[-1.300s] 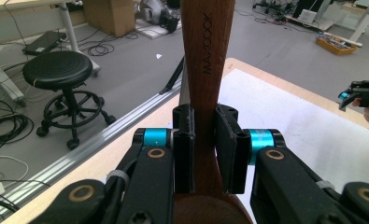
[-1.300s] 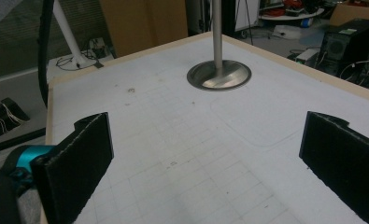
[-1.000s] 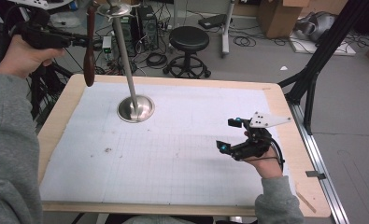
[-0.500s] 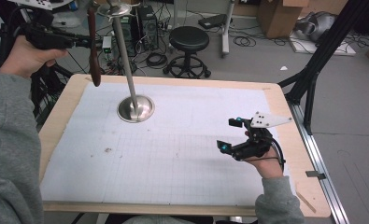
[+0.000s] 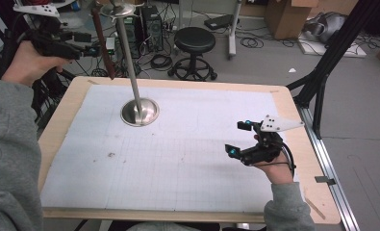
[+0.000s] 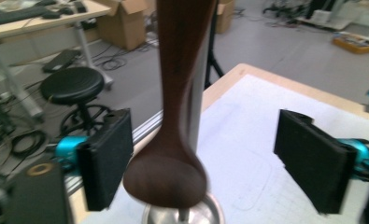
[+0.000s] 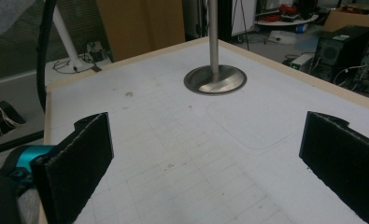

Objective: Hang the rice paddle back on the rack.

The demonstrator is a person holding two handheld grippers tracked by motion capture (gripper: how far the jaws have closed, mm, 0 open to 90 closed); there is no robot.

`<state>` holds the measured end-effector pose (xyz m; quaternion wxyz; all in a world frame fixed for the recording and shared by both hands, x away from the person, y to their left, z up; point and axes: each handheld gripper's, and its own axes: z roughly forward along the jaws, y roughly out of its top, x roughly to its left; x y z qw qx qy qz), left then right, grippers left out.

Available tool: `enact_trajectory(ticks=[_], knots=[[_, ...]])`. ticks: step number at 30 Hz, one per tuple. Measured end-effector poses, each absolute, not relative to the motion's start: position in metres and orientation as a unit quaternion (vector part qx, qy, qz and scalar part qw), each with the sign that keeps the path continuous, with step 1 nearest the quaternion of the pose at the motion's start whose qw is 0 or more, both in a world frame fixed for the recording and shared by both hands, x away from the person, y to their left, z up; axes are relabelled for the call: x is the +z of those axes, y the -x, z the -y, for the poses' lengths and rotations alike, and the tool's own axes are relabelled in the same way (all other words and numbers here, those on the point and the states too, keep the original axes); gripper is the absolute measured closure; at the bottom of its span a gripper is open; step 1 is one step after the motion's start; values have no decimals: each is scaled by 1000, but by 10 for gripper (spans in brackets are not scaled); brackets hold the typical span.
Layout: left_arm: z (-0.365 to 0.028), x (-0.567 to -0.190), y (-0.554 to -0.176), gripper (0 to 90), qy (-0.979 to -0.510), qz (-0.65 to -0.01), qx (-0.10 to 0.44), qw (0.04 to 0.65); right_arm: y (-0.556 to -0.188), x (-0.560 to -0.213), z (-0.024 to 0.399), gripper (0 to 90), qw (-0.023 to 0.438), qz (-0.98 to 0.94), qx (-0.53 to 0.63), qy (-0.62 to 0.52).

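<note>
Even, soft indoor light; faint shadows; close wooden spoon [image 6: 173, 140] blurred.

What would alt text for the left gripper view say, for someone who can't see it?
A dark wooden spoon hangs bowl-down between the left gripper's two open black jaws, touching neither. Behind it are a metal stand's round base, the white gridded table mat and a black stool on the floor.

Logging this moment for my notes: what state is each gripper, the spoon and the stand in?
Left gripper: open, jaws on either side of the spoon, not touching it.
Right gripper: open, holding nothing.
Wooden spoon: hanging bowl-down beside the pole.
Metal stand: upright on the table.
</note>
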<state>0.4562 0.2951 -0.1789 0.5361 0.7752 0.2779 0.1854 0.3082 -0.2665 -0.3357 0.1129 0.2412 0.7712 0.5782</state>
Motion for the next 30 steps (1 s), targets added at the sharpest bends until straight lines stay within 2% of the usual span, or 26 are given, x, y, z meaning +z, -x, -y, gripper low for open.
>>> enact_trajectory(ticks=[6,30], knots=[[-303,-193,-443,157,-779,-278,188,530,-307,-333,272,14,119,-762,588,-244],[-330,-218,-384,154,-743,-299,217,559,-302,-330,282,14,133,-747,600,-255]])
